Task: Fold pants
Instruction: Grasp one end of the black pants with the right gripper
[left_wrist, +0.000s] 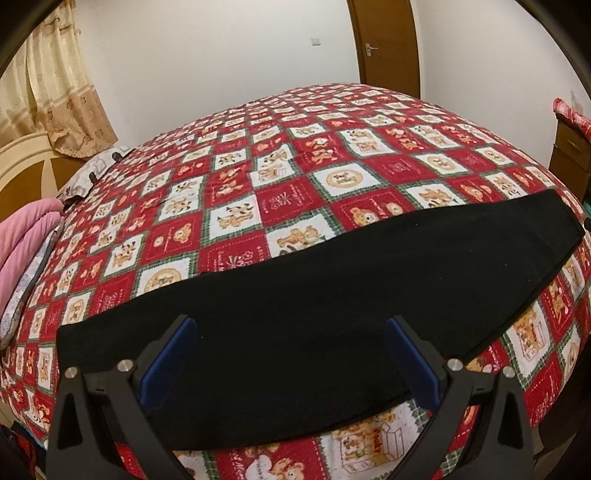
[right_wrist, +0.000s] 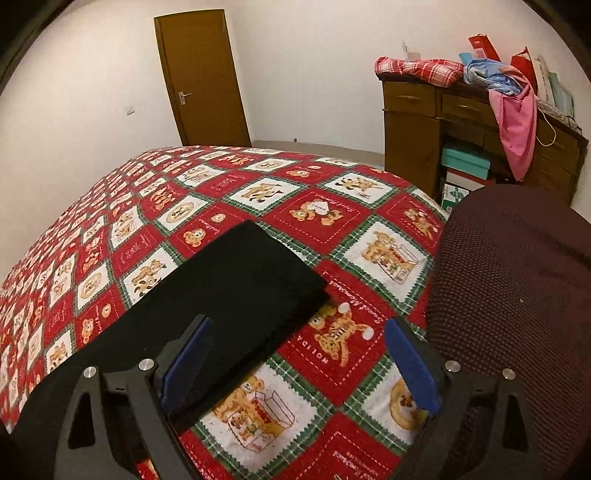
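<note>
Left wrist view: the black pants (left_wrist: 314, 295) lie flat as a long band across the red teddy-bear quilt (left_wrist: 258, 166). The left gripper (left_wrist: 290, 354) hangs over their nearer end, jaws spread wide, apparently not touching cloth.

Right wrist view: the right gripper (right_wrist: 297, 356) is spread too, over the pants' (right_wrist: 221, 295) squared end, beside a dark chair (right_wrist: 517, 295).

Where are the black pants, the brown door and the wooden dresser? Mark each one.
black pants (left_wrist: 317, 295), left wrist view, middle of the fabric.
brown door (right_wrist: 203, 77), right wrist view, centre of the panel.
wooden dresser (right_wrist: 410, 144), right wrist view, left front panel.
</note>
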